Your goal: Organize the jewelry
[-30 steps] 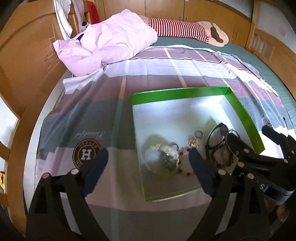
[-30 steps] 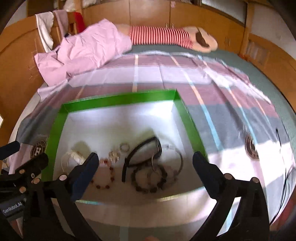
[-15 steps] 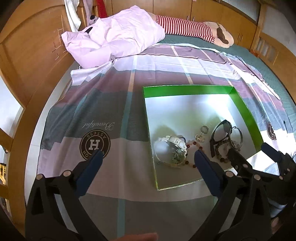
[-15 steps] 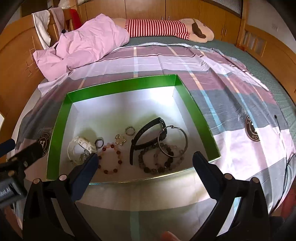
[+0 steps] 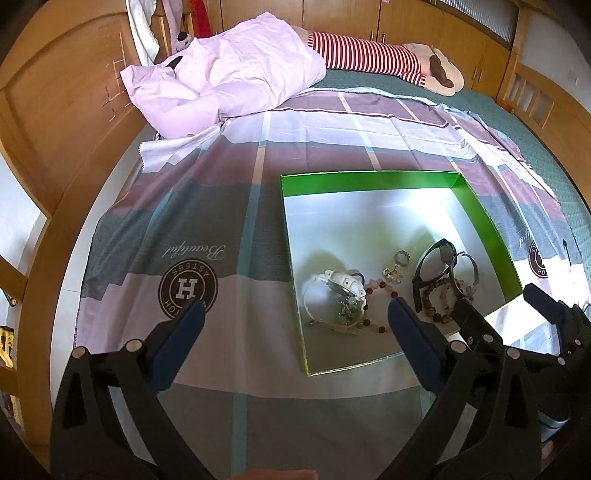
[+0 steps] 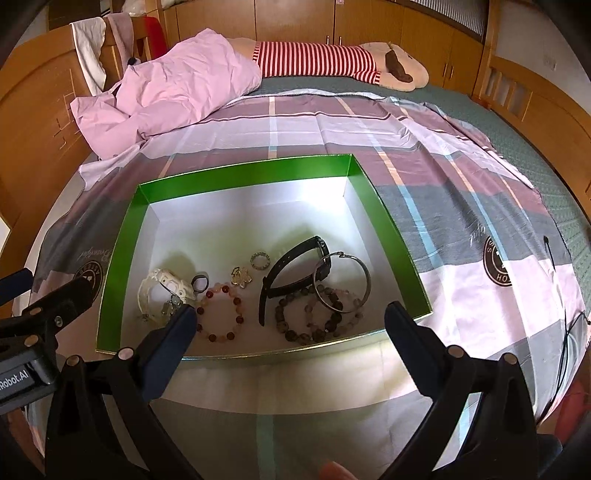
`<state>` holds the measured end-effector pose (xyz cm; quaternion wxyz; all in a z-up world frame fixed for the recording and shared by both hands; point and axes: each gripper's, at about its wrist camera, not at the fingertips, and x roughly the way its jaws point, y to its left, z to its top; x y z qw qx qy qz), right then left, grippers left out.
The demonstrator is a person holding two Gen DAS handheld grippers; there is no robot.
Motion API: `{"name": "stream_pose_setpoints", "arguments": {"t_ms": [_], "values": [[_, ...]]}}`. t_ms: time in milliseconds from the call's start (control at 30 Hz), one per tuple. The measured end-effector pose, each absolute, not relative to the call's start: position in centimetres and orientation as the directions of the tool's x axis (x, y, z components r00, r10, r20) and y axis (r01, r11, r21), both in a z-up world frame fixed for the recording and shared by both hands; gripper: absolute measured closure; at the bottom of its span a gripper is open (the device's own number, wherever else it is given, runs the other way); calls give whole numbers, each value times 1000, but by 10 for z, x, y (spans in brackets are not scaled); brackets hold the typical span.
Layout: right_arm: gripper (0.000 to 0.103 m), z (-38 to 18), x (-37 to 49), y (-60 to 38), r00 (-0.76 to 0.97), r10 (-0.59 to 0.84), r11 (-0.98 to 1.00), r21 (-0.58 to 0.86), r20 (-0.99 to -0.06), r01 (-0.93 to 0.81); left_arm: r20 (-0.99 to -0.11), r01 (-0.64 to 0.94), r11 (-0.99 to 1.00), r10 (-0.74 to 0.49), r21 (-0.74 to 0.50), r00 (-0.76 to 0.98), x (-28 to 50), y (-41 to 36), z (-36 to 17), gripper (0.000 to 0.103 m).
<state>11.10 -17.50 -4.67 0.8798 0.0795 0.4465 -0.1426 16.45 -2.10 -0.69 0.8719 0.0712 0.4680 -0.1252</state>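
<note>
I have pulled both tongs back from the box since a second ago. My right gripper (image 6: 288, 314) and left gripper (image 5: 295, 308) hang released, holding nothing. The green box (image 6: 388, 225) holds a white watch (image 6: 162, 284), red bead bracelet (image 6: 219, 314), dark bead bracelet (image 6: 317, 317), black watch (image 6: 291, 273), silver bangle (image 6: 341, 282) and small ring (image 6: 259, 261). It lies on a plaid sheet (image 6: 406, 155); beyond are a pink pillow (image 6: 177, 88) and wooden cabinets (image 6: 295, 18).

From the left wrist, the right gripper (image 5: 491, 302) covers part of the grey bead bracelet (image 5: 437, 295), and the left gripper's finger (image 5: 410, 325) hides some of the pink bead bracelet (image 5: 376, 288)
</note>
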Motion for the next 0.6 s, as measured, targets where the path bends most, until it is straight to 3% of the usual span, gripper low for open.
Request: {"name": "stream_pose_setpoints", "arguments": {"t_ms": [600], "values": [[4,-51,110,-169,552,-168,952,12,-817,307,-842,303,952,-138,31,522,164,-26,-9,5]]}}
